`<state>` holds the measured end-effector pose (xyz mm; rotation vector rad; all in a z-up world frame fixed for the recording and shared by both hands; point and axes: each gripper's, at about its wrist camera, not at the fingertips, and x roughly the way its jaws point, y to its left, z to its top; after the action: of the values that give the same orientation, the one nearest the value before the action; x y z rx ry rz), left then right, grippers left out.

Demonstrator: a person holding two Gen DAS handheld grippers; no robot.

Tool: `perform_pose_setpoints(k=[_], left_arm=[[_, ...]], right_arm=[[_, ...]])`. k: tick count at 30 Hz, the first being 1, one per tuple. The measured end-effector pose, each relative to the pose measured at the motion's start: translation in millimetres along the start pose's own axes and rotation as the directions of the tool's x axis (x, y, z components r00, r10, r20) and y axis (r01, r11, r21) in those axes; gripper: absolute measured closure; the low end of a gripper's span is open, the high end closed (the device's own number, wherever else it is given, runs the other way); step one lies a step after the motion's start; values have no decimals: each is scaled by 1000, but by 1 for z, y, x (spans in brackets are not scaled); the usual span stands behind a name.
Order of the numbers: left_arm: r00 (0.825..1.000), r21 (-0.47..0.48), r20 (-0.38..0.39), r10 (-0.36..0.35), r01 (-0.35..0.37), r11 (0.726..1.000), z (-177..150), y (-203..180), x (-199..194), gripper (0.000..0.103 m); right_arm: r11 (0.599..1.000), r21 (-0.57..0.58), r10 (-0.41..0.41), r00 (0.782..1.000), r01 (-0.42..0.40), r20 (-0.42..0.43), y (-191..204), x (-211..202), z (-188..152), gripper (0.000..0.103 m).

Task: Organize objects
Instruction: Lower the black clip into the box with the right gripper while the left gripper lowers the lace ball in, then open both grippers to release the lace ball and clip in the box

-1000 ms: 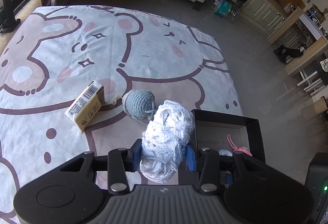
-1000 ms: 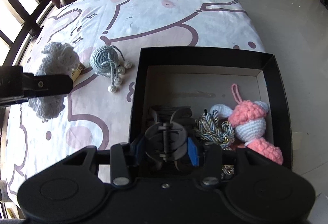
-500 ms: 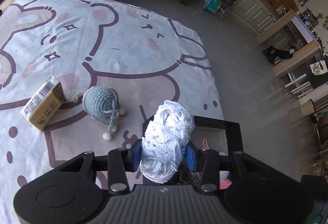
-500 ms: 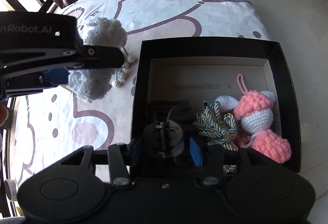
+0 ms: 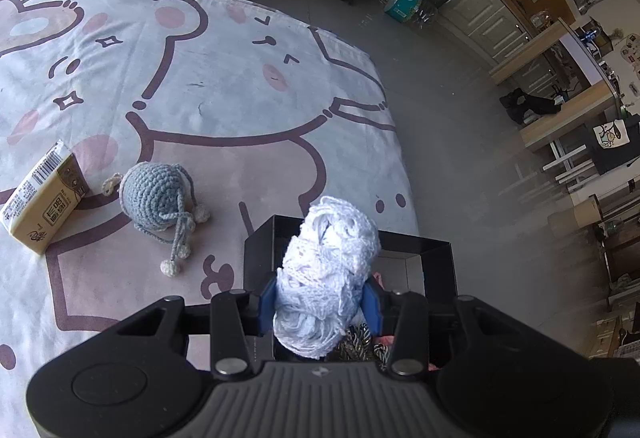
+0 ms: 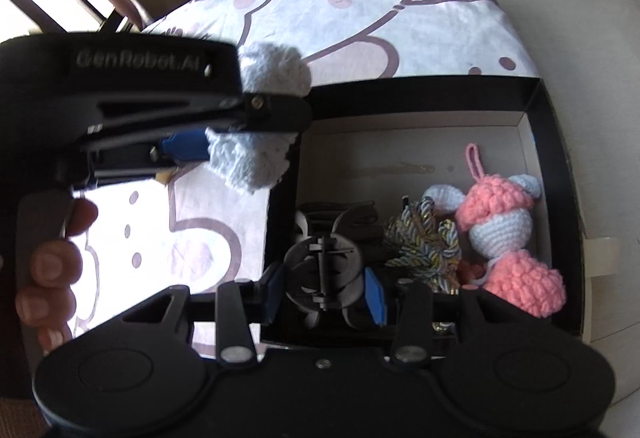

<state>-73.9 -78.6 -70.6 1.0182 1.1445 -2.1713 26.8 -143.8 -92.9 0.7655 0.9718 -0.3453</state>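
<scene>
White crocheted bundle clamped between the blue pads of the left gripper, long axis running away from the camera toward 12 o'clock, loose end drooping toward 6, hanging over the near-left corner of the black box. Seen from the right wrist, same bundle at 10 o'clock, above the box's left wall; "GenRobot.AI" legible on the left gripper's body, bare fingers wrapped on its handle.

Inside the box: black claw hair clip between the pads of the right gripper, jaws having just narrowed, left pad touching, right pad's contact unclear; braided cord at 3 o'clock of the clip, pink-and-white crochet toy beyond.

On the cartoon-bear cloth: blue crochet ball at 10 o'clock of the bundle, yellow carton with a barcode and unreadable print farther toward 9.
</scene>
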Motion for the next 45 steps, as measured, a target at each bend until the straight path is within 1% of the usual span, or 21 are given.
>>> perform_pose_setpoints(k=[3,11,13,14,15,17,18,20,22,23,24,28,31,35,38,40,43,45], left_arm=[[1000,6,-6,-7,7,1000,0,-2,3,59],[999,6,-16,-29,29,1000,1,-2,8,59],[999,5,-23,-34,34,999,1,-1,11,59],[999,5,-26,-36,36,999,1,-1,12,59],[999,5,-28,-37,38,999,1,-1,13,59],[999,2,-30,-37,37,999,1,-1,16,59],[999,1,-31,-37,37,999,1,-1,18,59],[999,-5,-37,-38,38,999,0,-1,22,59],[998,-8,-45,-40,39,999,-1,-1,26,59],[998,-12,-47,-32,31,999,-1,-1,28,57],[998,-11,-51,-27,26,1000,-1,-1,29,51],[998,1,-44,-42,42,999,3,-2,24,43],[999,30,-28,-40,41,999,5,-3,17,43],[1000,66,-9,-9,10,998,8,-1,10,43],[1000,63,1,0,0,998,13,7,6,43],[1000,69,7,16,-16,998,16,12,3,43],[999,74,6,33,-33,997,19,21,-1,44],[999,76,2,39,-39,996,20,26,-2,44]], right_arm=[[1000,-20,-10,1000,10,-28,2,10,-1,59],[1000,21,9,1000,-9,-18,-7,18,1,59],[999,41,11,1000,-11,-22,-9,18,1,57],[999,44,12,1000,-11,-26,-10,17,0,54],[999,47,7,1000,-6,-18,-11,14,-1,46],[999,50,-4,1000,3,15,-12,5,-1,42],[998,58,-3,999,1,32,-13,0,-1,42],[997,82,-4,998,-1,62,-16,-8,0,42],[996,86,-23,997,17,73,-17,-11,1,42],[996,83,-35,997,29,72,-17,-10,0,42],[996,81,-44,997,38,69,-18,-9,1,42],[993,110,-58,996,50,75,-26,-8,2,43],[988,149,-61,993,46,99,-33,-11,3,44],[981,182,-89,987,64,132,-36,-13,6,50],[972,217,-128,975,87,182,-40,-16,11,55],[965,238,-162,963,109,215,-42,-16,17,57],[961,233,-204,954,152,220,-41,-7,33,58],[965,205,-207,959,166,196,-36,5,43,58]])
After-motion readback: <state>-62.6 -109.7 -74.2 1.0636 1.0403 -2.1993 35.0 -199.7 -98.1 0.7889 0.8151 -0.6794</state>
